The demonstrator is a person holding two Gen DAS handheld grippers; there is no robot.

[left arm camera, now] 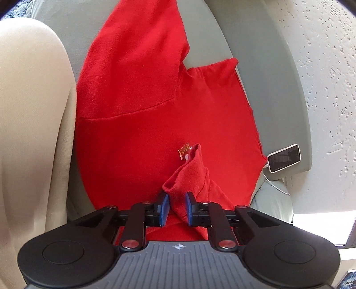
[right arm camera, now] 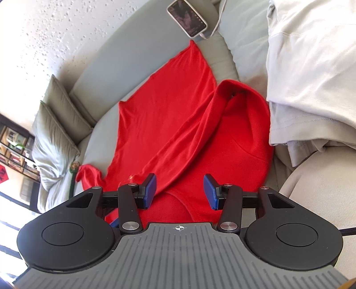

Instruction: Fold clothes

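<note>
A red shirt [left arm camera: 142,133] lies spread on a grey sofa seat [left arm camera: 262,73], with a small gold emblem [left arm camera: 184,152] on its chest. My left gripper [left arm camera: 177,201] is shut on a raised fold of the red cloth [left arm camera: 191,173], which looks like a sleeve end and stands up between the blue pads. In the right wrist view the red shirt [right arm camera: 169,124] has one side folded over itself. My right gripper [right arm camera: 180,191] hangs open just above the shirt's near edge, and nothing is pinched between its pads.
A phone [left arm camera: 283,157] on a white cable lies on the sofa beyond the shirt, seen also as the phone [right arm camera: 188,19] in the right wrist view. A person's beige-trousered leg [left arm camera: 29,115] borders the shirt. Cushions [right arm camera: 55,124] sit against the backrest. White cloth [right arm camera: 311,66] shows at right.
</note>
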